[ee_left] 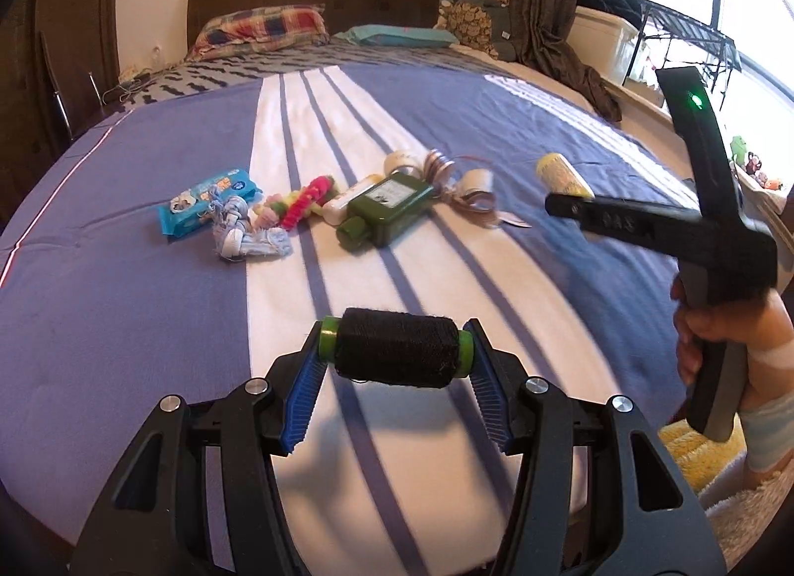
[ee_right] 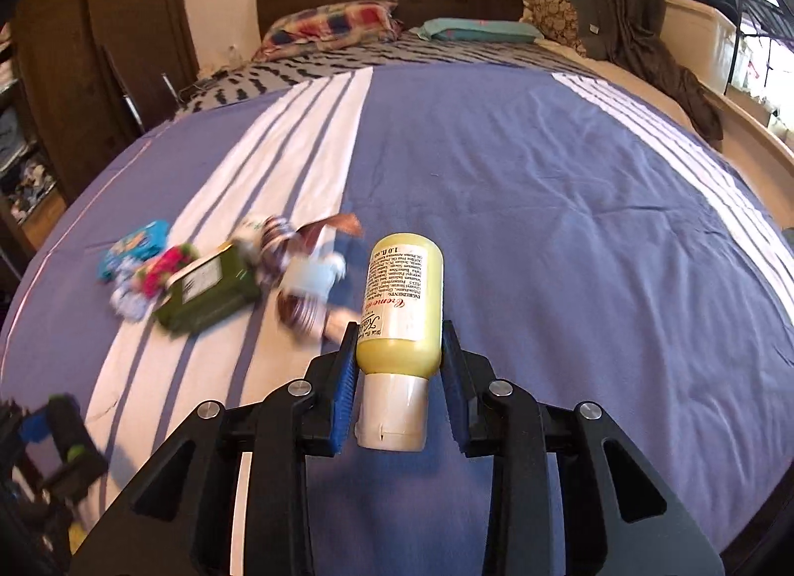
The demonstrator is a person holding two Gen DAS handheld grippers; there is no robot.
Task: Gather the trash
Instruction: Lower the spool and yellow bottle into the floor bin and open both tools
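Left gripper (ee_left: 394, 352) clamps a black thread spool with green ends (ee_left: 395, 347), right gripper (ee_right: 399, 367) clamps a yellow lotion bottle with white cap (ee_right: 402, 300) — both near the striped purple-and-white bedspread's (ee_right: 546, 209) foot edge, its right side open.

The left claw (ee_left: 395, 352) sits low and near, its two blue-padded fingers (ee_left: 303, 385) pressed against the ends of a black thread spool (ee_left: 395, 347) held crosswise between them. The right claw (ee_right: 399, 367) grips a yellow lotion bottle (ee_right: 403, 298) by its lower body, cap toward the camera, fingers closed on both sides. In the left wrist view, the person's right hand (ee_left: 719, 333) wraps the handle at the right edge, wrist bandaged.
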